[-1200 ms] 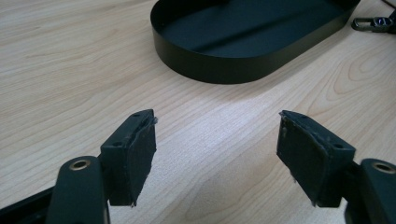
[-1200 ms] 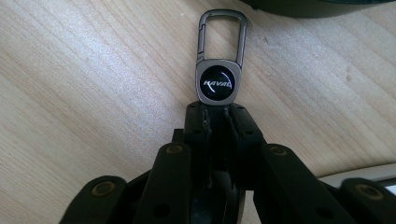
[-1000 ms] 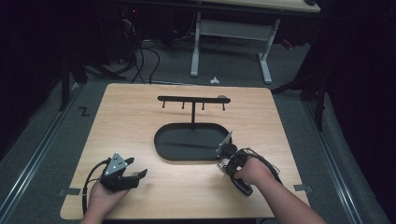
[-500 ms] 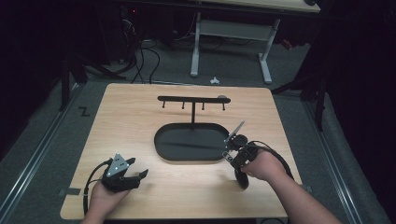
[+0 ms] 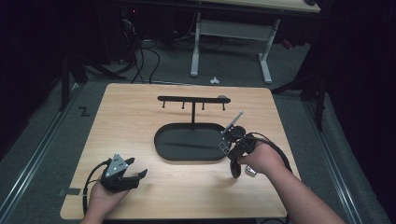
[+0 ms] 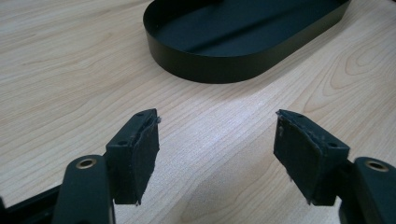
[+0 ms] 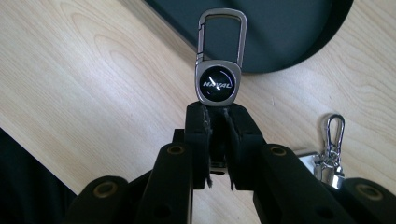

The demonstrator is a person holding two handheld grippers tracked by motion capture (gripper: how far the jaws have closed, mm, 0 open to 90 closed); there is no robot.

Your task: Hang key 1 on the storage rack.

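Observation:
My right gripper is shut on the lower end of a silver keychain, which has a round dark badge and a carabiner clip above it. In the high view this keychain sticks up from the right gripper over the right end of the black oval tray. Behind the tray, a black rack with several small hooks stands on a post. My left gripper rests low at the table's front left. Its jaws are open with nothing between them, pointing at the tray.
A second keychain with a small clip lies on the wood beside my right hand. The wooden table ends close behind the rack. Beyond it are desk legs and cables on the floor.
My right gripper has risen off the table with the keychain in it and now stands nearer the tray's right end. The left gripper has stayed put.

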